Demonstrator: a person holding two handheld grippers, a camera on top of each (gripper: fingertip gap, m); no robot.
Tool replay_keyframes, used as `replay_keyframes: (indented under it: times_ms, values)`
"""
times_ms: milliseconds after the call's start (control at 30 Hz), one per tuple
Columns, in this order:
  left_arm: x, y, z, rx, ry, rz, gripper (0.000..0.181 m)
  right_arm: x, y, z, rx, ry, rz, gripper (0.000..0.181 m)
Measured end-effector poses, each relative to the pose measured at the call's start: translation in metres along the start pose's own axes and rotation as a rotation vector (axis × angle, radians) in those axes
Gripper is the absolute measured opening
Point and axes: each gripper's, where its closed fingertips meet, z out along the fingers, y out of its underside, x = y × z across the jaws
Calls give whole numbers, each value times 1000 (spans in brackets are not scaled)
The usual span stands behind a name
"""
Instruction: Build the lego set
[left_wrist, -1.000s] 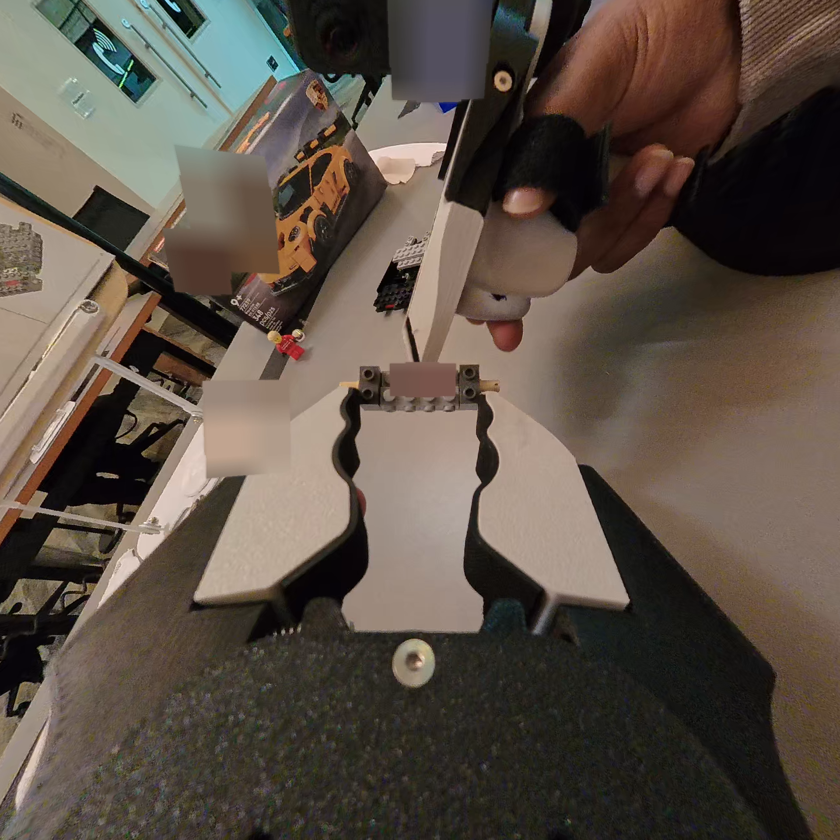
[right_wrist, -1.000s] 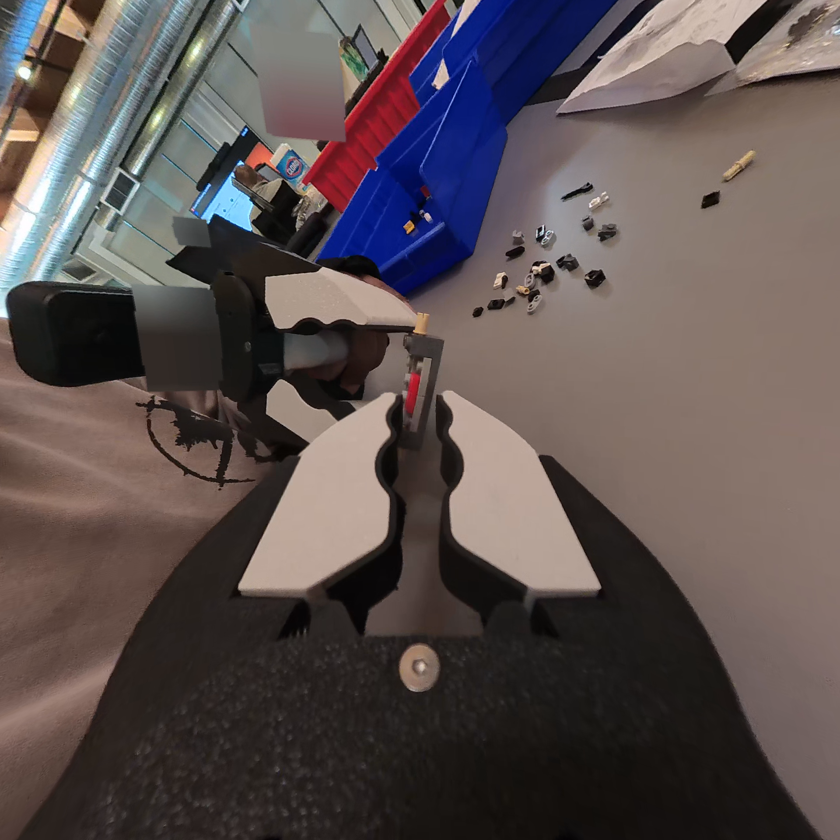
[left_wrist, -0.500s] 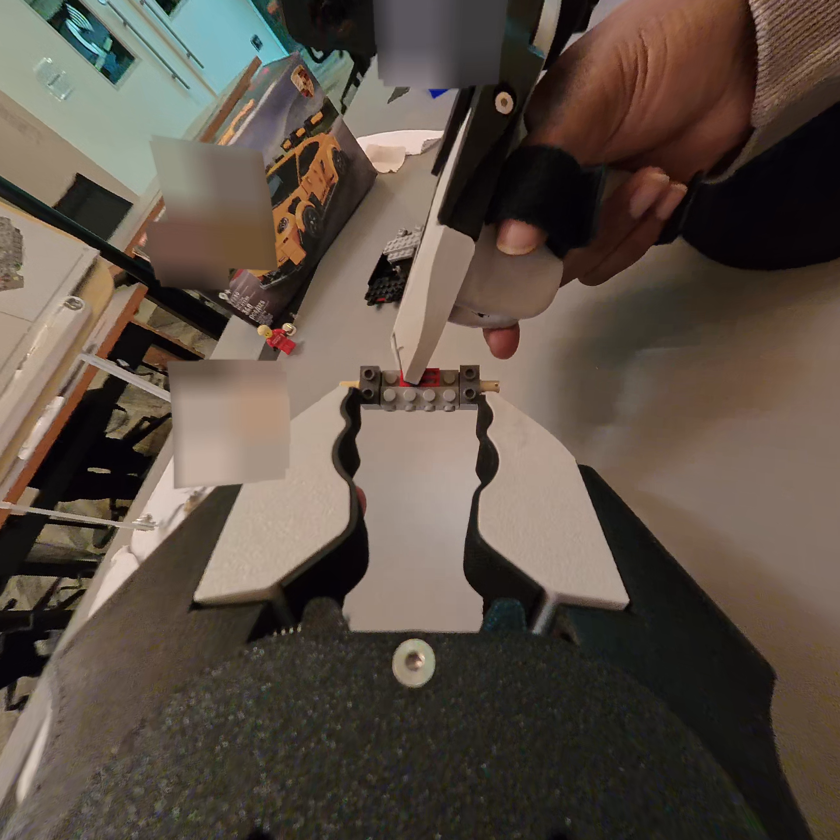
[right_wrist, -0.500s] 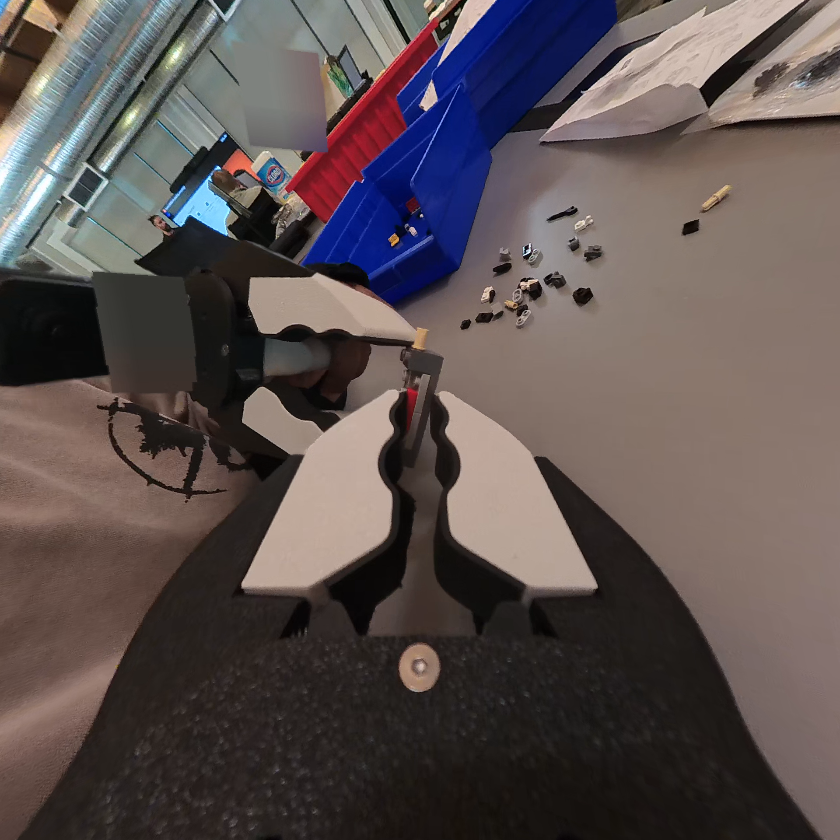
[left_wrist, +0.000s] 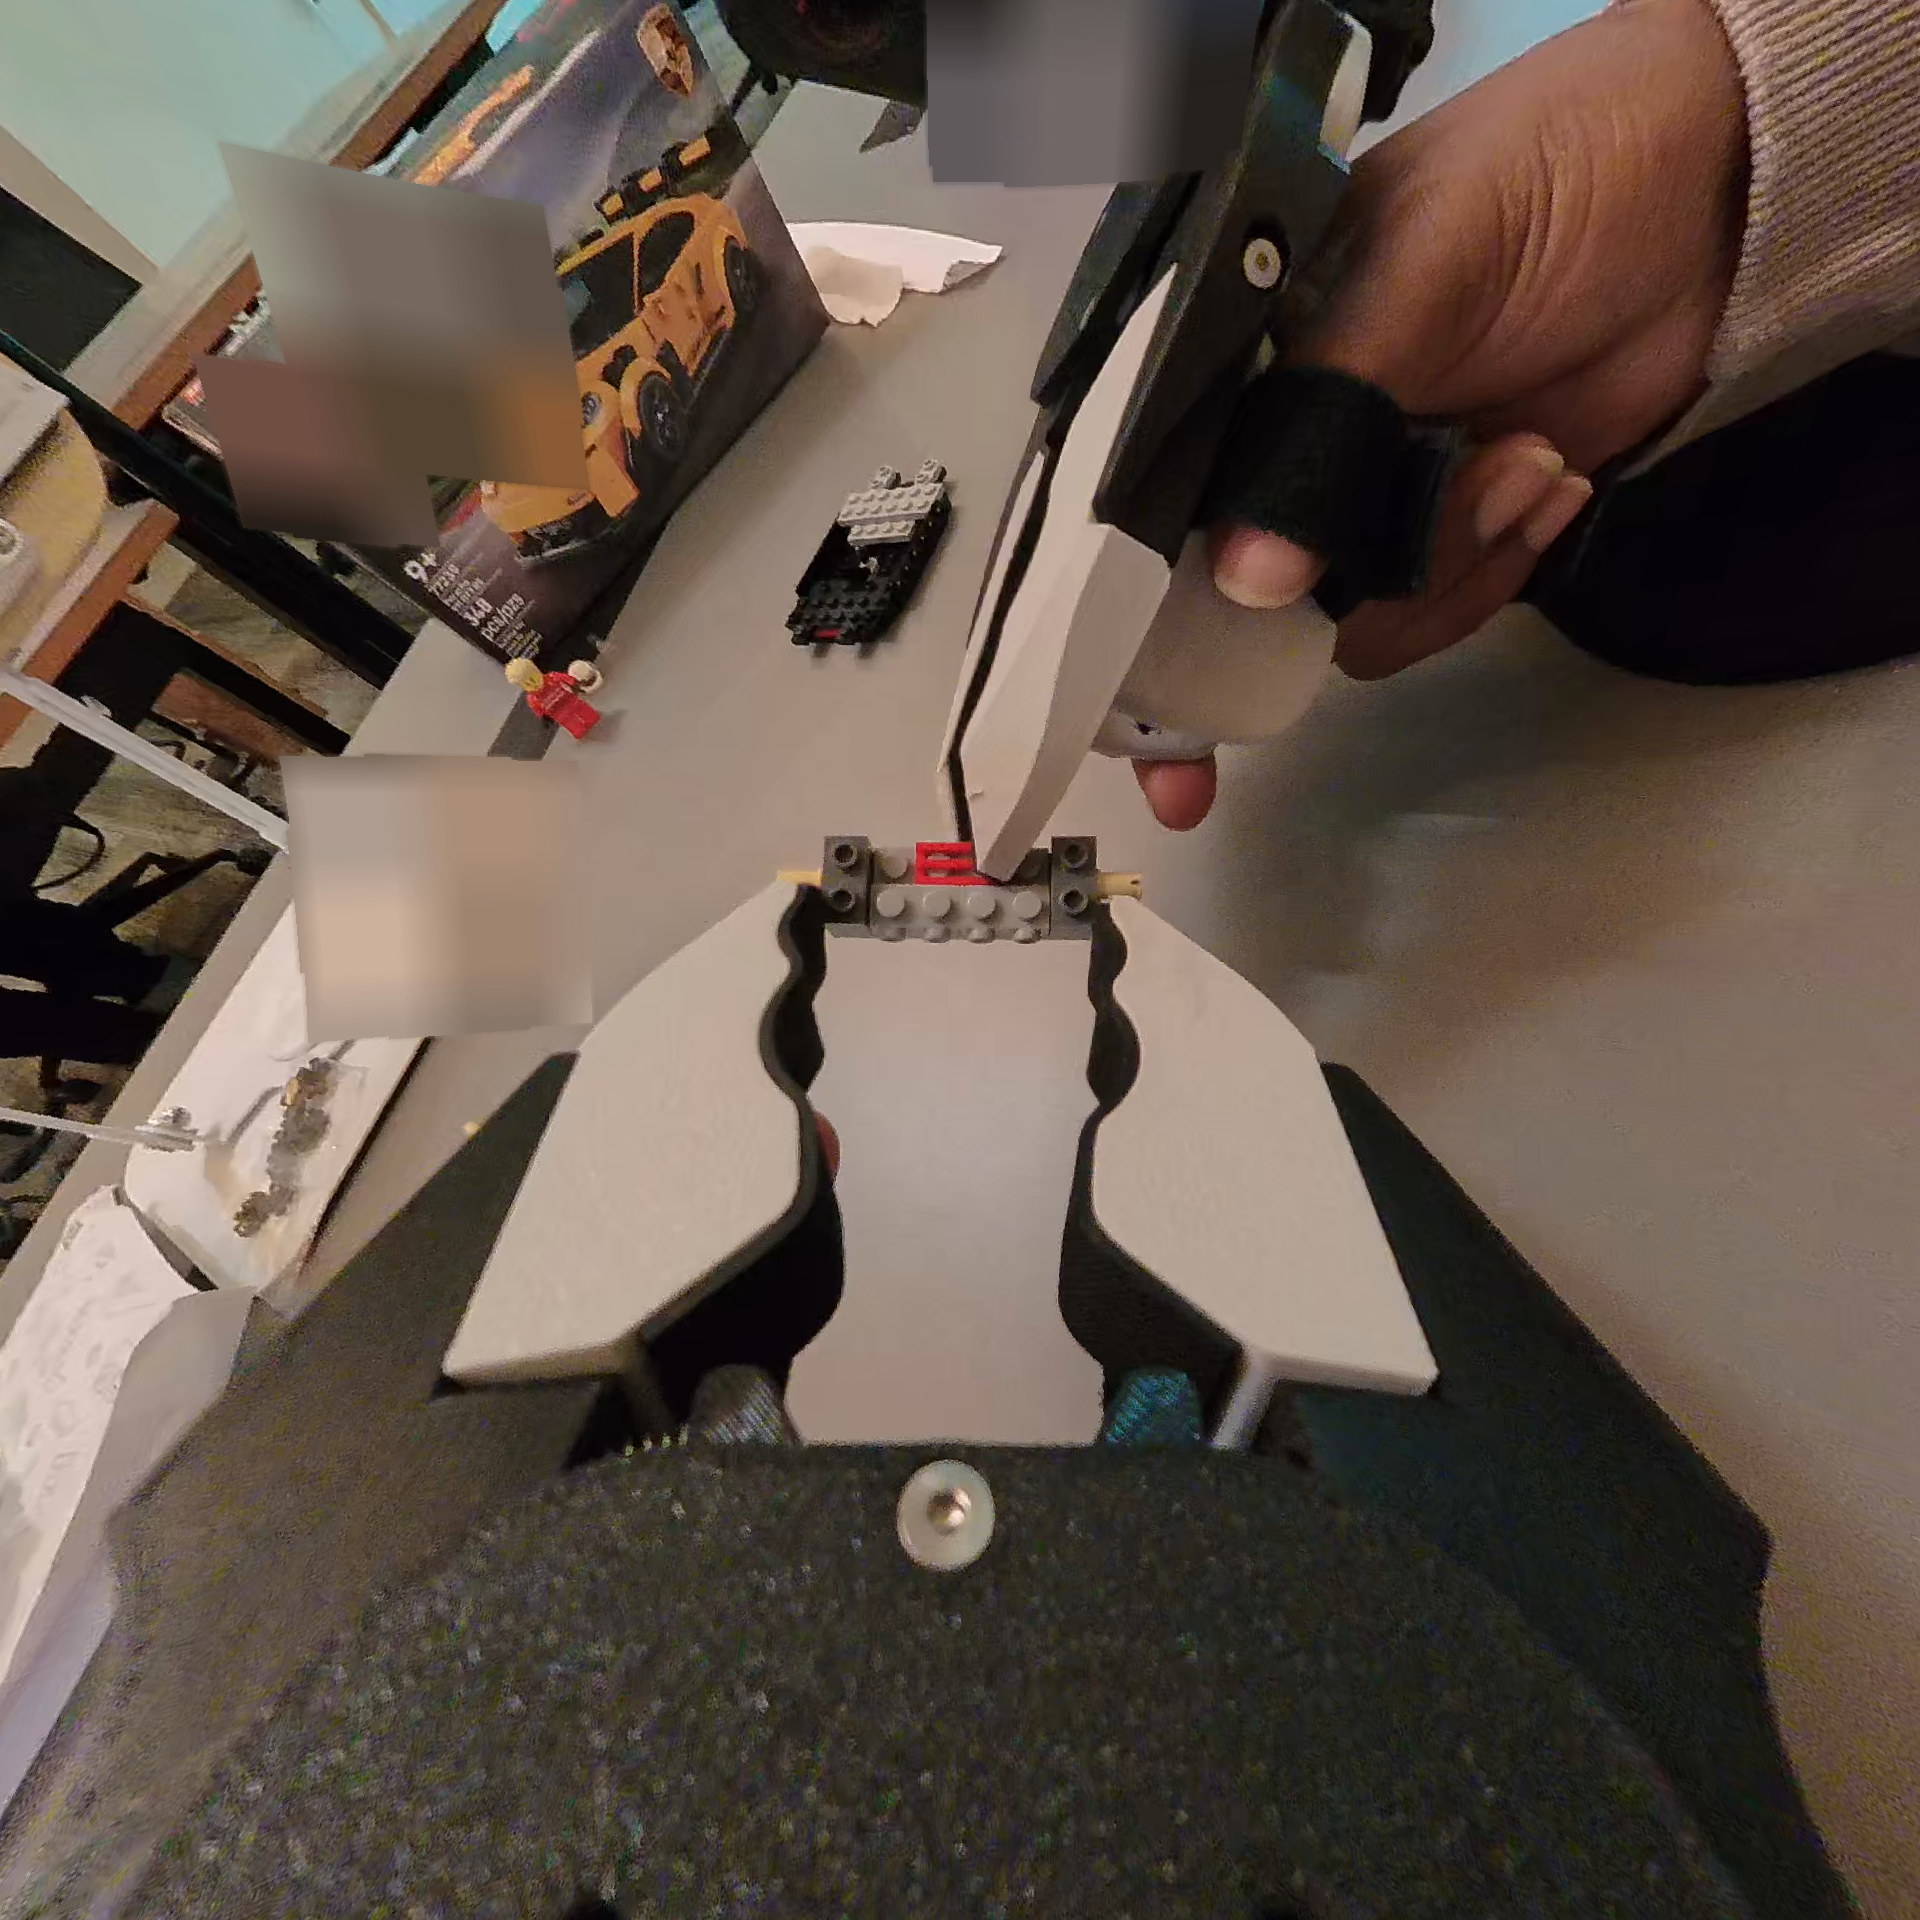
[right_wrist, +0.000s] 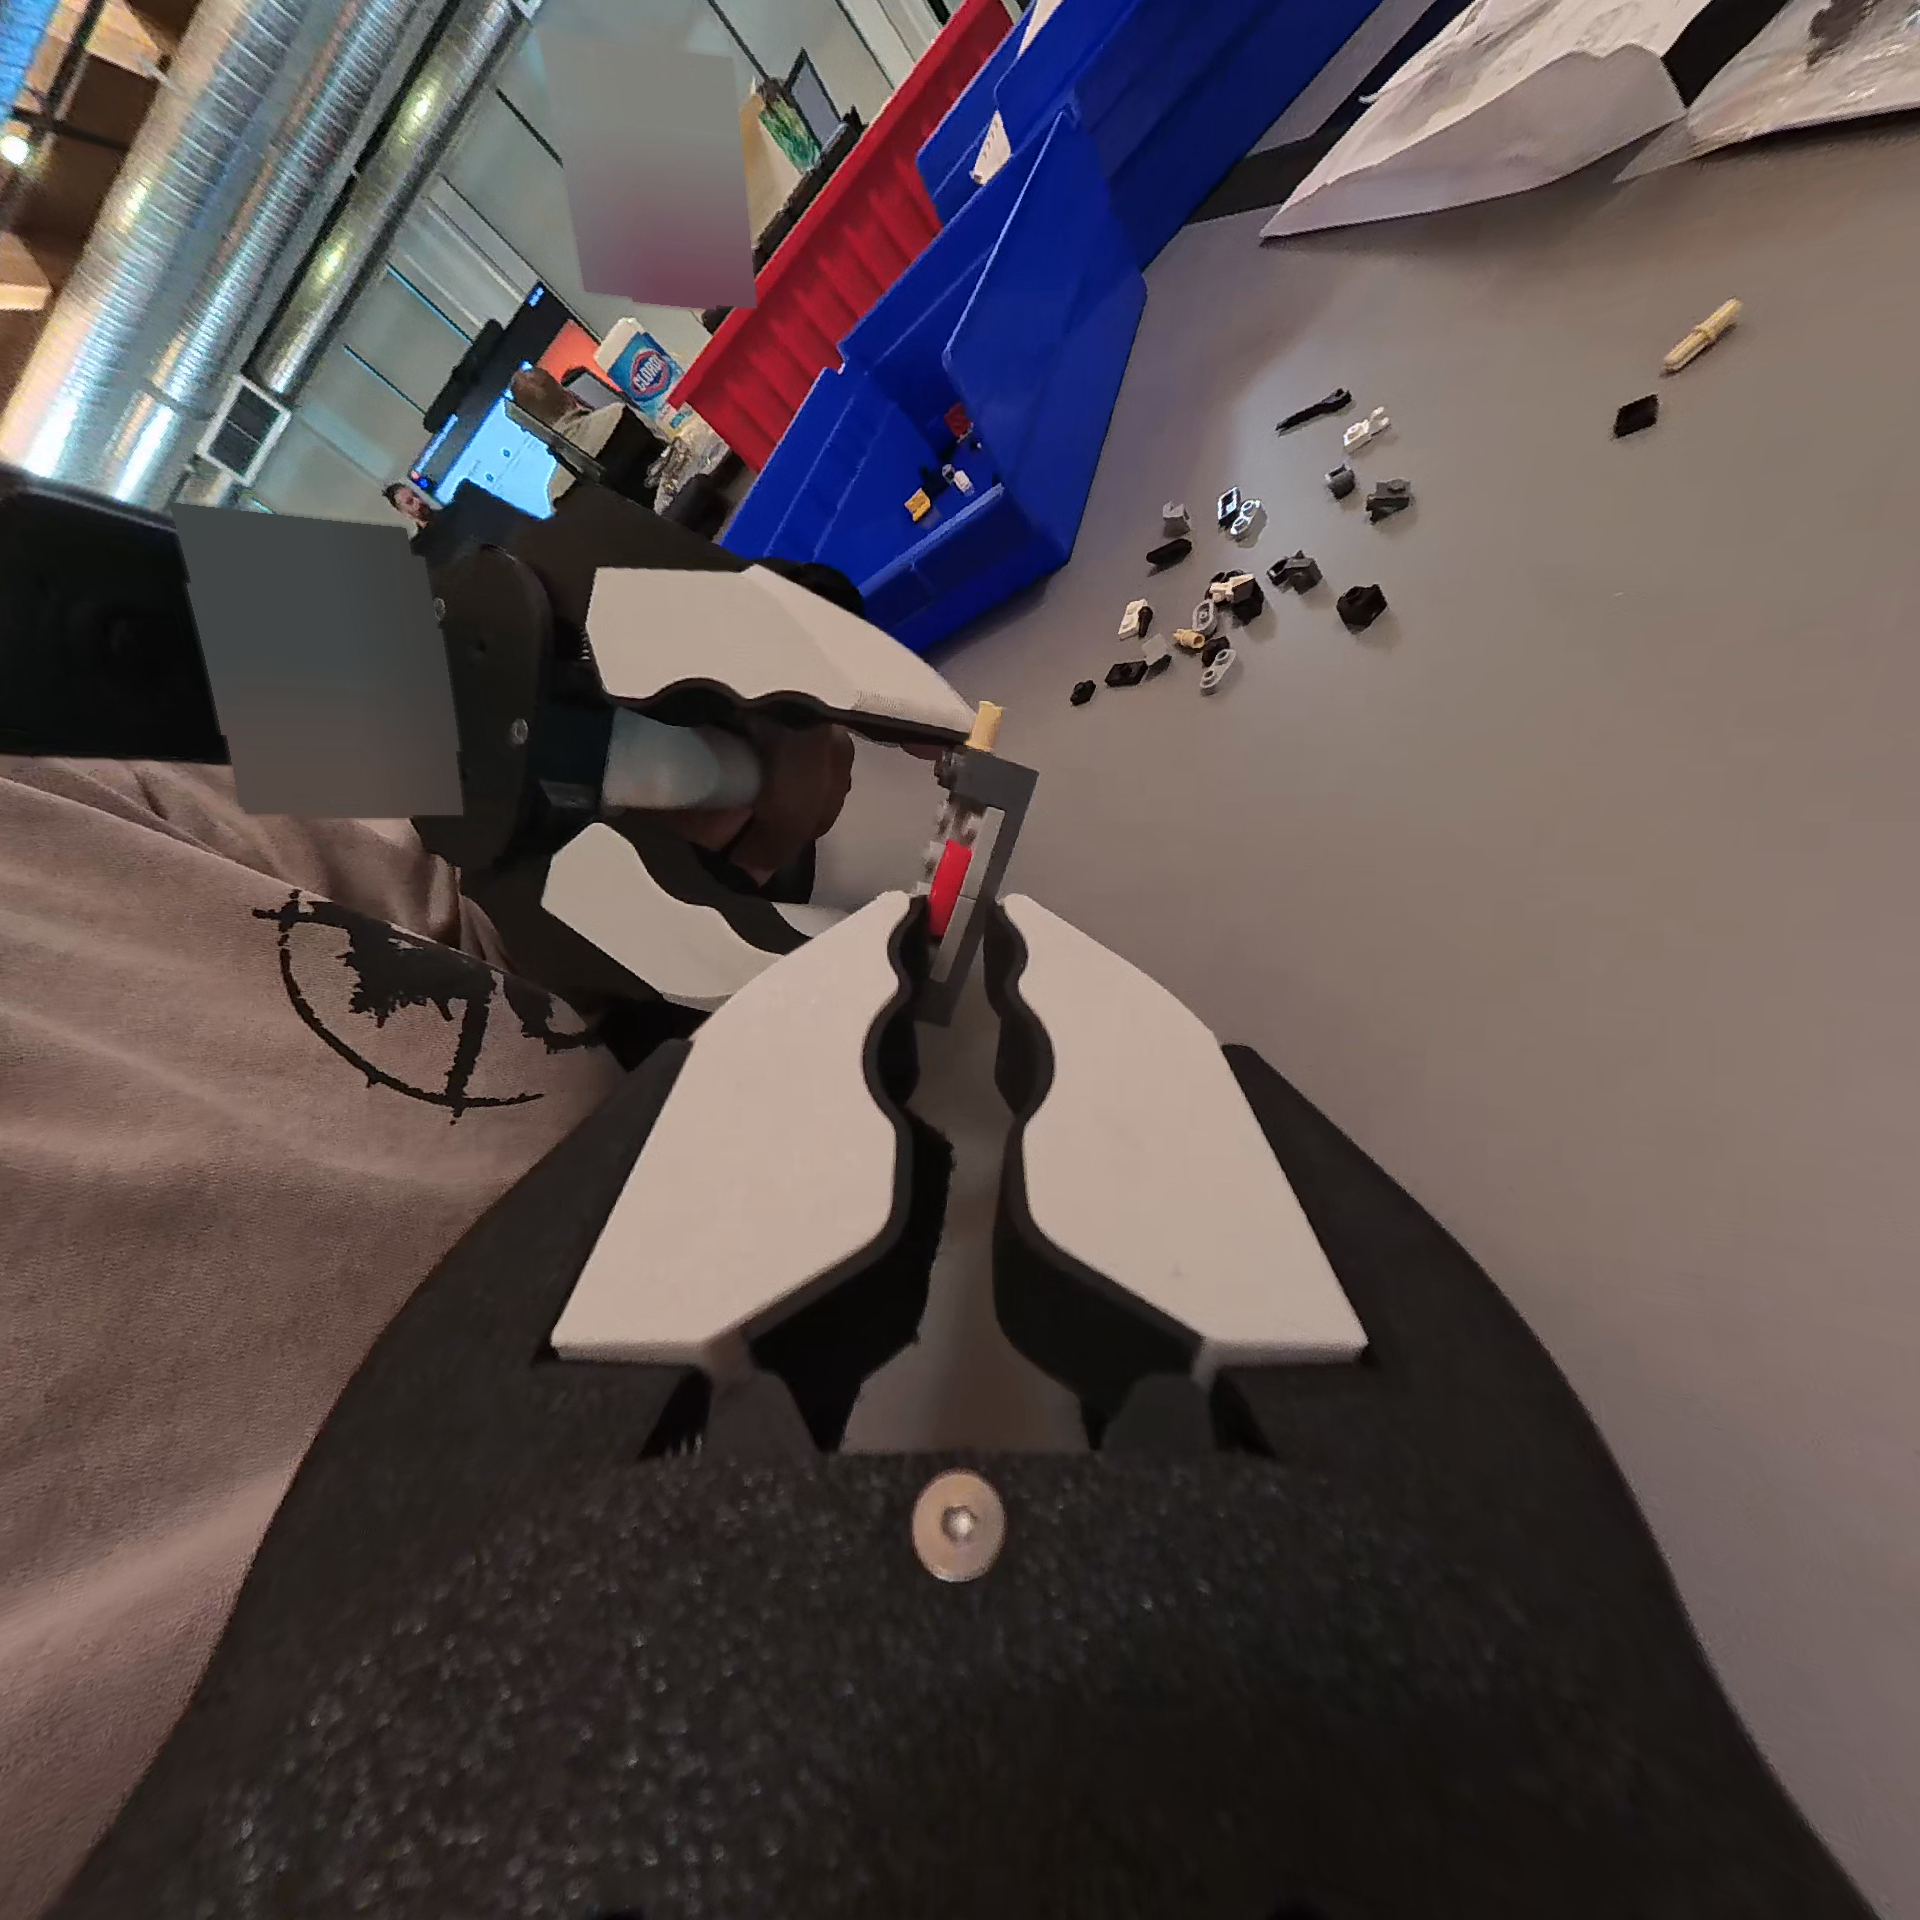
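Cameras: my two wrist views, each close behind its own tool, facing crosswise; shared: grey brick assembly (left_wrist: 958, 891) (right_wrist: 971, 883), table (left_wrist: 1558, 1039) (right_wrist: 1558, 935).

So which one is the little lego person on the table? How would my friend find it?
Start at the big lego box with the orange car picture, standing on the grey table. Right at the box's near corner lies the minifigure. It is the only red piece shaped like a person; the nearby black and grey car base is a flat block.
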Motion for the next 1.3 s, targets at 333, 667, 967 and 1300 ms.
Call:
replay_keyframes:
  times_ms: [333,667,967,1300]
  values:
    - [-1,1,0,4,8,2,50,1,-2,1,33,13,37,11]
    - [11,-12,-2,45,54,-25,49,9,5,8,18,33,51,0]
    - [-7,-16,-12,161,41,-80,49,4,-28,-25,154,7,44,18]
    - [-1,-57,-36,516,39,-82,49,-55,-24,-13,231,-582,389,20]
